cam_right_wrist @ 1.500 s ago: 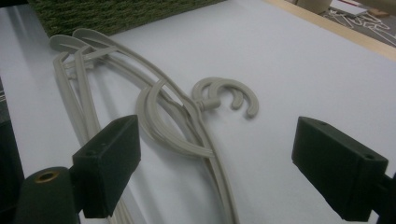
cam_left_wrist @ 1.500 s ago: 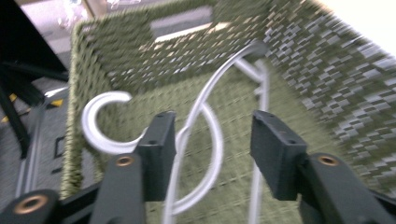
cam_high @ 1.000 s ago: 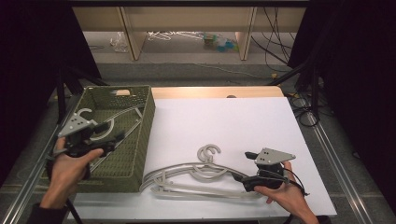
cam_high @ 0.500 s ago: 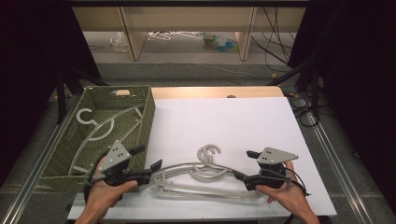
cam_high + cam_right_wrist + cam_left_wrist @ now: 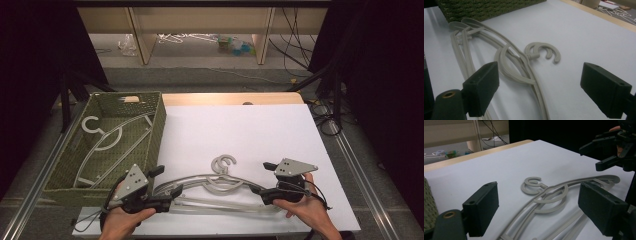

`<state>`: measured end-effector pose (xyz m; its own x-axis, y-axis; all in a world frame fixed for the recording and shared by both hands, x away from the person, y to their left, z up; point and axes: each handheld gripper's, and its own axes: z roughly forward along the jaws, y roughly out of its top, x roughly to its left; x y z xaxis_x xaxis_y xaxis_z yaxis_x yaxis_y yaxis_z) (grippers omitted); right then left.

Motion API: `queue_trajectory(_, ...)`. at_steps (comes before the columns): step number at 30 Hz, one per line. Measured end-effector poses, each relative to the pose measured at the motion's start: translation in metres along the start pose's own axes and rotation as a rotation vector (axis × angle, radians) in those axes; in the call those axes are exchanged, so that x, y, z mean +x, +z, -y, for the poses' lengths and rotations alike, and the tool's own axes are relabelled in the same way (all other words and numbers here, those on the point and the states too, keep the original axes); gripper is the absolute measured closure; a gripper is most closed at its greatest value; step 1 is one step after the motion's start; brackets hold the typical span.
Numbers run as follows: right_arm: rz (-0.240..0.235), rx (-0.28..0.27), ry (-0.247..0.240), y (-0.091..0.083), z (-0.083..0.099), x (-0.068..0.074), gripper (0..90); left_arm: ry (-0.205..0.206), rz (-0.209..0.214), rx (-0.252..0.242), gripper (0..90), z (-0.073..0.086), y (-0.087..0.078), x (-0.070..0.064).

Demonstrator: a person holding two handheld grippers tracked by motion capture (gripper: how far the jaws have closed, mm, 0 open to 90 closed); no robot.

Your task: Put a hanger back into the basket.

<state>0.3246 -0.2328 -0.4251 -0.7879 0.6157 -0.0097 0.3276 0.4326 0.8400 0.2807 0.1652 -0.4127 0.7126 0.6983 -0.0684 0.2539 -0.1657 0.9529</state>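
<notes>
Two grey plastic clothes hangers [image 5: 220,182] lay stacked flat on the white table sheet [image 5: 240,130], hooks pointing away from the person, just right of the green woven basket [image 5: 150,145]. The left gripper [image 5: 169,195] sat at the hangers' left end, jaws spread wide with the hanger arms between them, gripping nothing. The right gripper [image 5: 260,192] sat at the right end, jaws likewise wide apart and empty. A third grey hanger [image 5: 107,142] lay inside the basket.
</notes>
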Motion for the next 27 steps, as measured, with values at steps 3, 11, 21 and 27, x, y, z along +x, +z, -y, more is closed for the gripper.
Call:
queue_trajectory(3,0.0,0.002,-0.003,0.003,0.001,-0.002,16.1,0.025,0.009,0.017,16.7,0.006,0.004,-0.006)
queue_trajectory(11,-0.007,0.1,0.006,0.017,0.006,-0.01,17.0,0.021,0.043,0.059,16.7,0.016,0.013,-0.014)
queue_trajectory(21,-0.034,0.303,-0.071,0.043,0.008,-0.013,40.5,0.015,0.054,0.077,16.8,0.019,0.016,-0.014)
queue_trajectory(27,-0.046,0.381,-0.077,0.058,0.005,-0.015,54.2,0.024,0.065,0.084,16.8,0.019,0.015,-0.015)
